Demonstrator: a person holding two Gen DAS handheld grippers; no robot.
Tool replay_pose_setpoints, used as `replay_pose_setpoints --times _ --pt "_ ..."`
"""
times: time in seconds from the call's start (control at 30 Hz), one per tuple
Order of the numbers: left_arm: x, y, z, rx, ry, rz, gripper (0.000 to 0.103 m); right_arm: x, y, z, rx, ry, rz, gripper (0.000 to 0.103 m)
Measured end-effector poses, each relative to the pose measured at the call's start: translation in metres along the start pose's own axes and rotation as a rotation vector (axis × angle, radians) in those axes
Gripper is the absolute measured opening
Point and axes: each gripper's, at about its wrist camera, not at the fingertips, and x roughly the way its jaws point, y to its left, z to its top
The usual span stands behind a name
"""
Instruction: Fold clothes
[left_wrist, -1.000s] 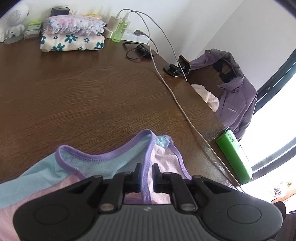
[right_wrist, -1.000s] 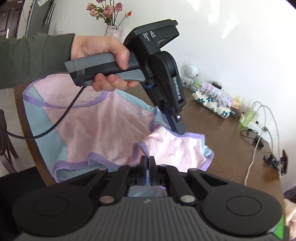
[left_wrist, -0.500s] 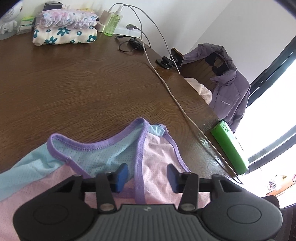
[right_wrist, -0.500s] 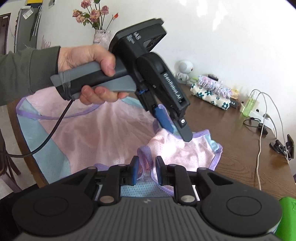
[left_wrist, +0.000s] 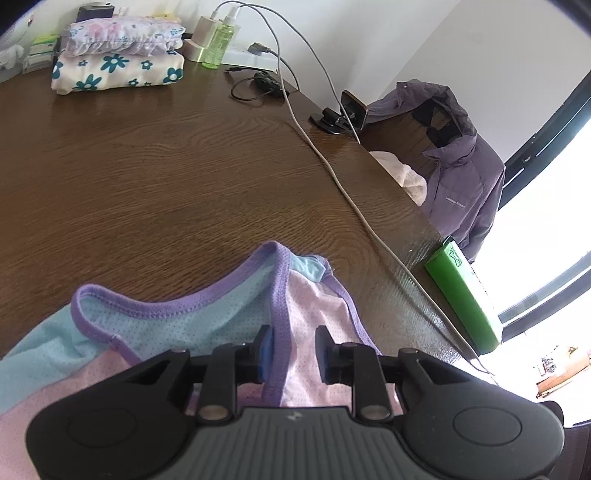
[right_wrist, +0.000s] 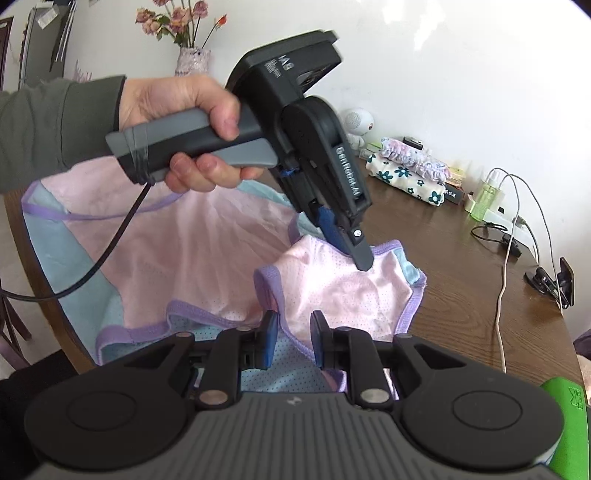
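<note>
Pink-and-light-blue mesh garment with purple binding (right_wrist: 207, 258) spread at the near left end of the dark brown wooden table (left_wrist: 155, 162), its strap end folded over onto itself. Left gripper (left_wrist: 291, 350) parted, purple trim between its blue pads, nothing clamped. Right gripper (right_wrist: 291, 339) likewise apart, straddling the binding, ungripped.
</note>
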Motion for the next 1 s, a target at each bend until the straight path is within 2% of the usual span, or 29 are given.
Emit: replay_pose_setpoints --times 0.07,0.2,0.4,0.6,1.0 --pt "0.001 0.001 0.000 -0.010 -0.011 0.001 0.005 0.004 0.005 0.000 -0.024 -0.003 -0.016 0.013" --pt "0.002 0.002 0.003 -0.042 -0.006 -0.020 0.003 0.000 0.002 0.003 0.008 -0.023 -0.027 0.005" --pt "-0.013 0.000 0.008 -0.047 -0.059 -0.039 0.002 -0.015 -0.007 0.012 0.053 -0.072 -0.041 0.002" --pt "-0.034 0.008 0.000 -0.055 -0.076 -0.035 0.002 -0.020 0.000 0.022 0.025 -0.103 -0.014 0.002" --pt "-0.043 0.034 -0.019 -0.101 -0.083 -0.029 0.002 -0.008 0.027 0.028 -0.034 -0.084 0.035 0.002"
